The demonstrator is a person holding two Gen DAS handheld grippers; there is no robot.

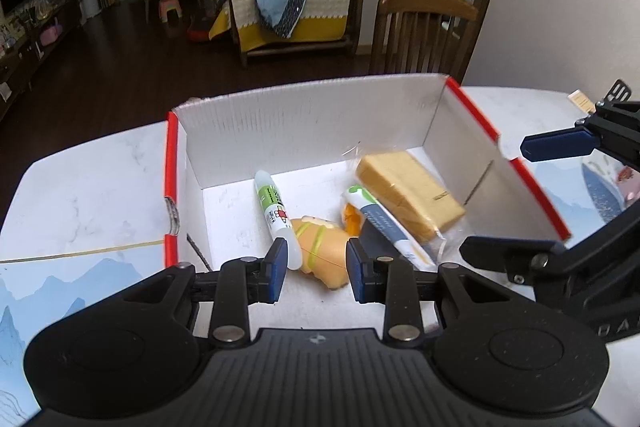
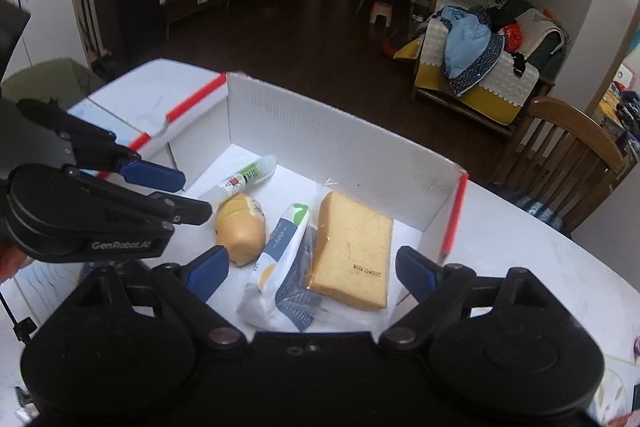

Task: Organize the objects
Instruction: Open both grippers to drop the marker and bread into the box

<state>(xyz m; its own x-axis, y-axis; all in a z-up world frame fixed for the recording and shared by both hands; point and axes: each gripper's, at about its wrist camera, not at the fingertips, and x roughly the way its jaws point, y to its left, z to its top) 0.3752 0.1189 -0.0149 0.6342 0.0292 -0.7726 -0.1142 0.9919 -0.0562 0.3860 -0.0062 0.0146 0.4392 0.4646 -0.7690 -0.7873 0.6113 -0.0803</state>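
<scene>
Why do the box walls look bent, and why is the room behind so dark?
In both wrist views the fisheye lens curves straight edges, so the white cardboard box with red edges bows. In the left wrist view the box floor is brightly lit while the dark wooden floor stays dim. In the right wrist view the wrapped yellow sponge cake slice looks sharp.

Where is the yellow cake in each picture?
Left wrist view: the cake lies right of centre, in the box's right part, beside the paper pack.
Right wrist view: the cake lies just right of centre, low in the box, right of the paper pack.
Shared landmark: the box's red-edged right wall.
</scene>
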